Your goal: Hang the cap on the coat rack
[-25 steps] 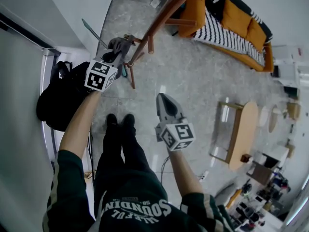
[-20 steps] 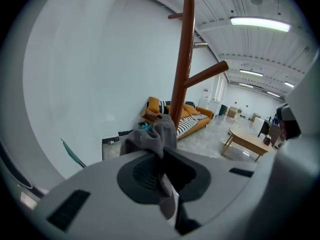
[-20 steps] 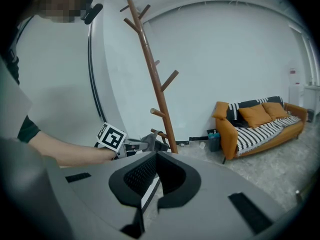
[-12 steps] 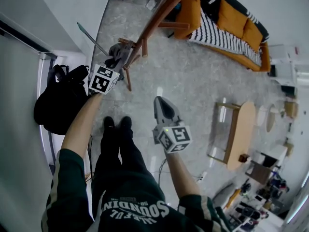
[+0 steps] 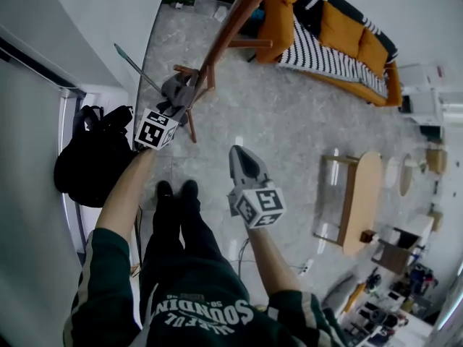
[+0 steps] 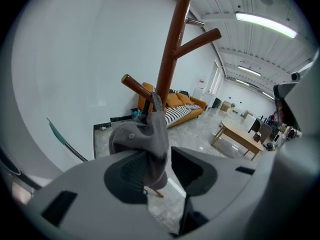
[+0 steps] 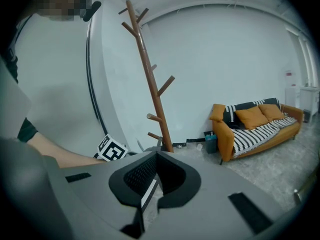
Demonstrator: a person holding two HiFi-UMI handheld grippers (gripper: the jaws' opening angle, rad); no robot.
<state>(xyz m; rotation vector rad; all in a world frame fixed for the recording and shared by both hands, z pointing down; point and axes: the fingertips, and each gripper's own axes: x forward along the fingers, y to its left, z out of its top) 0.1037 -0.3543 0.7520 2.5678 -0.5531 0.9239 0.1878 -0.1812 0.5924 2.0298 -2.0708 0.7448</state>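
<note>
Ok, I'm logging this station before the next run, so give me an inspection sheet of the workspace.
Surface: grey marbled floor.
Job's things: grey cap draped over a lower peg of the wooden coat rack.
Clutter: black backpack on the floor.
Grippers: left gripper opening, cap between its jaws; right gripper shut, empty.
Cables: thin cord by the feet, faint.
Surroundings: orange sofa, wooden coffee table, white walls.

Coat rack (image 5: 230,31): top cut off at the head view's upper edge. Cap (image 6: 145,134) covers its lower peg's root. Floor-corner clutter (image 5: 387,313): too small to identify.
</note>
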